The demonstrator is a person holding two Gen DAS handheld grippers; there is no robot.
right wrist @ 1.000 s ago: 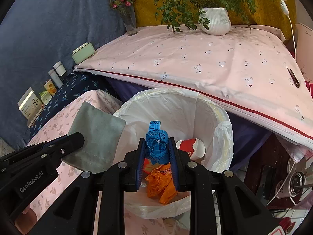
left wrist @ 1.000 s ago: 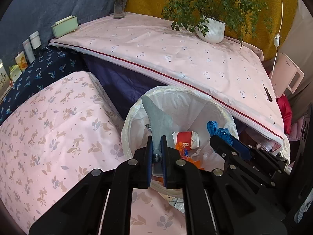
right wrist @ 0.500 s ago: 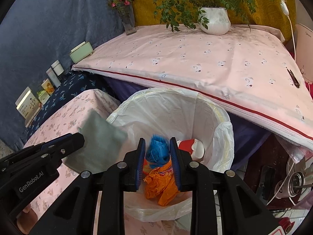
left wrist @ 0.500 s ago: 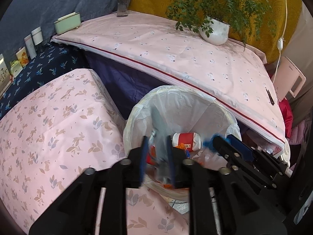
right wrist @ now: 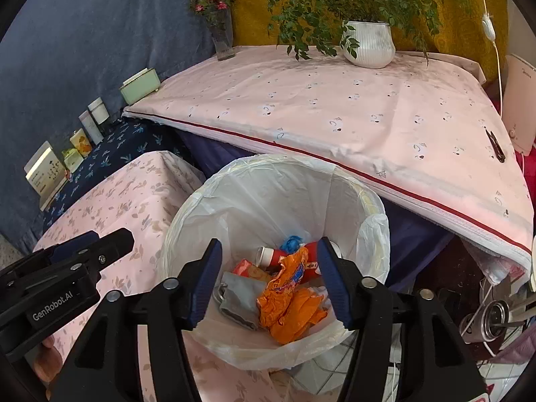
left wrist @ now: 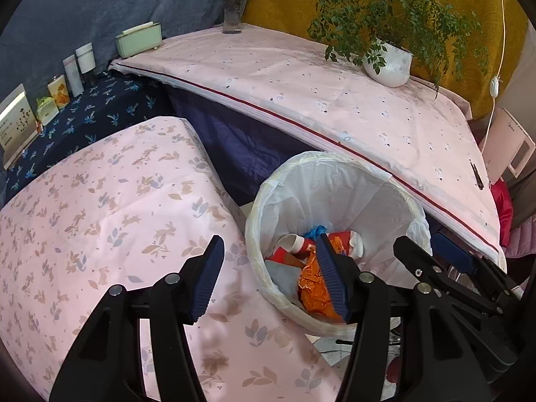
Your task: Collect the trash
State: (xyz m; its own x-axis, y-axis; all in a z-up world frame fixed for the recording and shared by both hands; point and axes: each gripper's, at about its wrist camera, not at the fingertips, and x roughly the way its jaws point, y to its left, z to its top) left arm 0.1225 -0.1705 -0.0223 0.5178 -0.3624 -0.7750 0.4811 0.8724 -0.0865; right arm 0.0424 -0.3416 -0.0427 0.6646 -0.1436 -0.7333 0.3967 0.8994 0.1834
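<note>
Low centre of both views, my left gripper [left wrist: 268, 276] and right gripper [right wrist: 269, 279] stand wide, nothing between them, jaws just opened. Grey pouch [right wrist: 239, 296], blue tape [right wrist: 290, 243], orange wrapper [right wrist: 289, 298] and red cup [right wrist: 284, 256] lie in the lined bin [right wrist: 268, 181].

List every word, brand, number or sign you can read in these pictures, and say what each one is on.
"GenRobot.AI": white lettering on the side of the black left gripper, seen from the right wrist.
Grey brand word on the pink-white appliance: too small to read.
Print on the red paper cups, the crumpled orange wrapper and the small white card: too blurred to read.
</note>
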